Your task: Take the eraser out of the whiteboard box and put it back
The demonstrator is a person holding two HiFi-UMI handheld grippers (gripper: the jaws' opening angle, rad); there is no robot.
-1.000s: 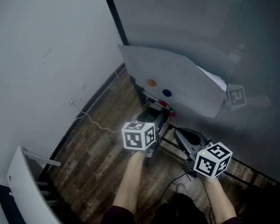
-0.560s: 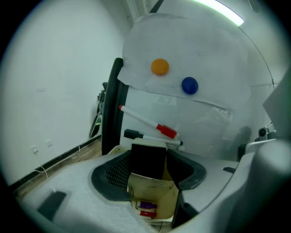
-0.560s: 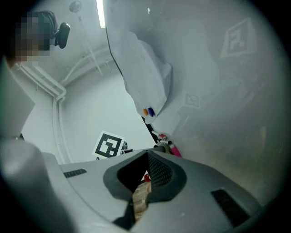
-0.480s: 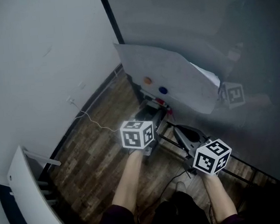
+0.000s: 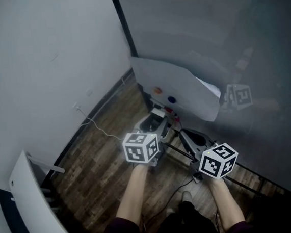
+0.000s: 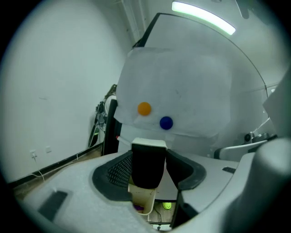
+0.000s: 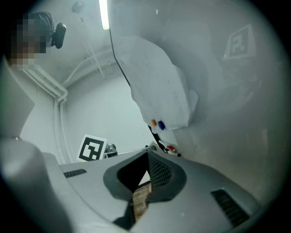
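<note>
While your left claw [image 6: 148, 169] pinches the eraser [image 6: 148, 160], that eraser shows as an upright black block with a white cap. It sits just above a cream box [image 6: 142, 200] with something purple inside. Only your left gripper view shows this. The head view adds the paper sheet [image 5: 176, 85] on the whiteboard [image 5: 204, 31], pinned by an orange magnet [image 5: 157, 91] and a blue magnet [image 5: 171, 99]. Your right claw [image 7: 146, 173] is pressed together, holding nothing.
</note>
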